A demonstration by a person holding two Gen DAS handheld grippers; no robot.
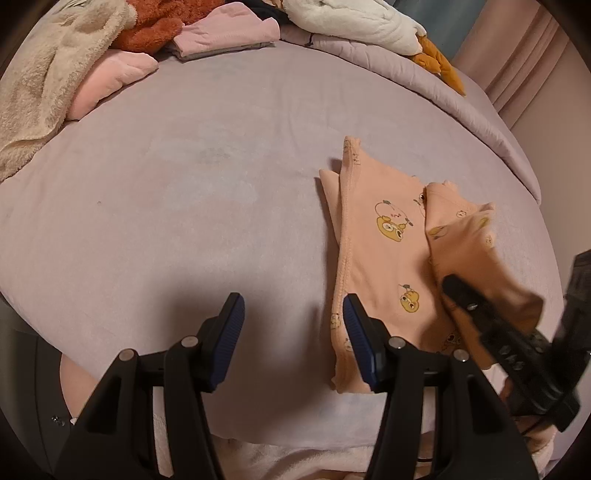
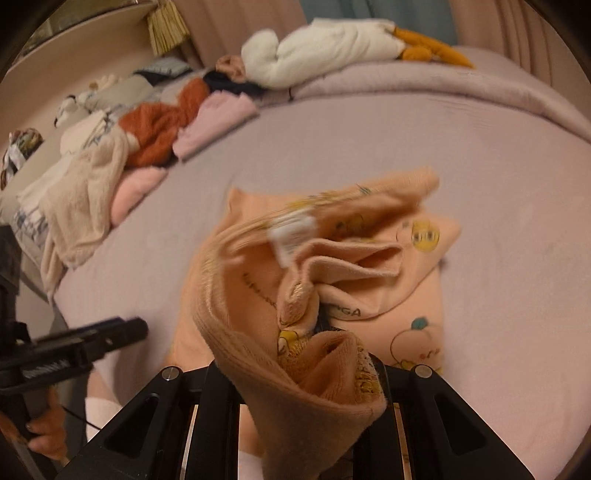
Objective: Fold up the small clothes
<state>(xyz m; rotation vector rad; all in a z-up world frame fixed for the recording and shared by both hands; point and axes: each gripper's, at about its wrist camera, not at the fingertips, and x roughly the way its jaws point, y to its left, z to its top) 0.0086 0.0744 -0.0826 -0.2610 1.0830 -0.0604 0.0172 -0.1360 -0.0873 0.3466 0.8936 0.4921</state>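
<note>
mostly flat on the mauve bed cover [image 1: 192, 192], a small peach garment [image 1: 384, 254] printed with yellow cartoon bears, lying right of centre in the left wrist view. long axis running from the near edge of the bed away toward the far side, leaning slightly left at its far end, with the stitched hem along its left side. right-hand portion lifted off the cover and doubled over the flat part, pinched in the right gripper [image 1: 452, 288], whose jaws stand nearly together with the cloth bunched between them. seen from the right wrist, same garment [image 2: 295, 280] rising in a thick crumpled fold straight up from between the fingers, a white care label [image 2: 293, 230] showing on the raised flap, the flat remainder stretching away beneath and to the right. fingertips themselves hidden by the fabric there.

left gripper [image 1: 293, 325] hanging just above the cover at the garment's near left corner, jaws about half apart and empty, blue pads [image 1: 232, 328] bare; right pad just over the hem edge, left pad over bare cover. cannot tell whether that pad touches the cloth.

along the far left edge of the bed, a loose heap: cream fleece [image 1: 48, 77], rust-coloured knit [image 1: 151, 29], pink folded pieces [image 1: 225, 33]. farther back, a white plush toy [image 1: 354, 22] with orange feet.
</note>
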